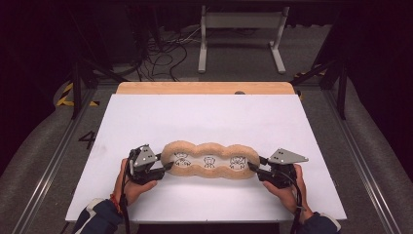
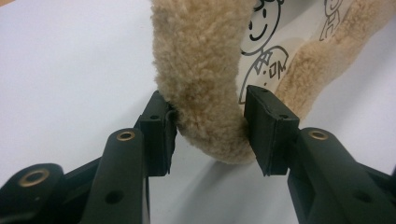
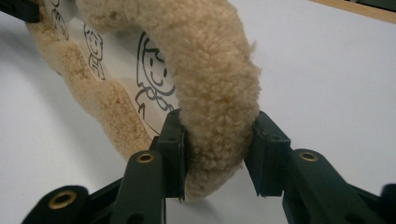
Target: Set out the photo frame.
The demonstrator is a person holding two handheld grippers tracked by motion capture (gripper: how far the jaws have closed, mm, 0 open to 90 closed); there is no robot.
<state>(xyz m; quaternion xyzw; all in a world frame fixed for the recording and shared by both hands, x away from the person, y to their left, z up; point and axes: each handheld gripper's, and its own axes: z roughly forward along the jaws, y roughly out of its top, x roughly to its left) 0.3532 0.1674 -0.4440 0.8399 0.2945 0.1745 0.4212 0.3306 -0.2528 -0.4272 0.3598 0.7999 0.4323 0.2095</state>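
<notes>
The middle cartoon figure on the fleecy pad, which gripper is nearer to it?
Left, slightly. The left gripper grips the fleecy pad's left end, the right gripper its right end; the middle cartoon figure lies between them.

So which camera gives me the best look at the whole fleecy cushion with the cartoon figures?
The high view: the fleecy cushion lies whole on the white table, three figures visible. The left gripper view shows one end between the left hand-held gripper; the right gripper view shows the other end.
</notes>
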